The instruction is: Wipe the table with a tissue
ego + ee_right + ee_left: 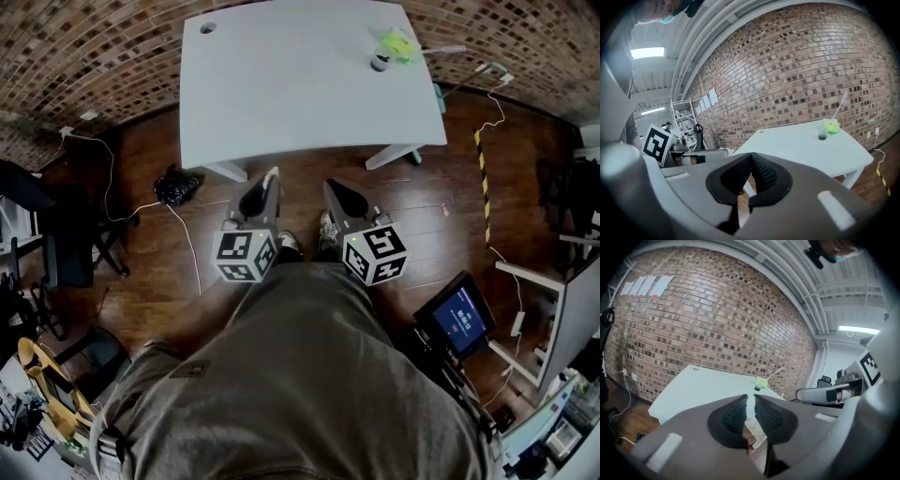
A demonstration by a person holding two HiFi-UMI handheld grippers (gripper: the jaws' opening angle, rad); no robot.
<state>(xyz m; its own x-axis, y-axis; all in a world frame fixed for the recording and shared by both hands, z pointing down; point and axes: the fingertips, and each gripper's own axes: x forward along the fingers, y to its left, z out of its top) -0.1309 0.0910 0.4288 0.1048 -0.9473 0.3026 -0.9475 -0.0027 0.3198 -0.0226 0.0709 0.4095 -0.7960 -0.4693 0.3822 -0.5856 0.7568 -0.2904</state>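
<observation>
A white table [281,84] stands against the brick wall ahead of me. Near its far right corner sit a lime-green object [397,44] and a small dark cup [380,63], with a thin white stick [441,50] beside them. No loose tissue shows. My left gripper [271,176] and right gripper [329,187] hang side by side over the floor, short of the table's near edge, above the person's lap. In the left gripper view the jaws [750,401] are closed with nothing held. A white table leg shows through the slit. The right gripper [751,157] is shut and empty too, facing the table [806,145].
A black bag [176,186] and a white cable [183,234] lie on the wooden floor left of the table legs. A lit screen [457,319] stands at my right. Yellow-black tape [484,178] runs down the floor. Dark chairs [56,234] stand at the left.
</observation>
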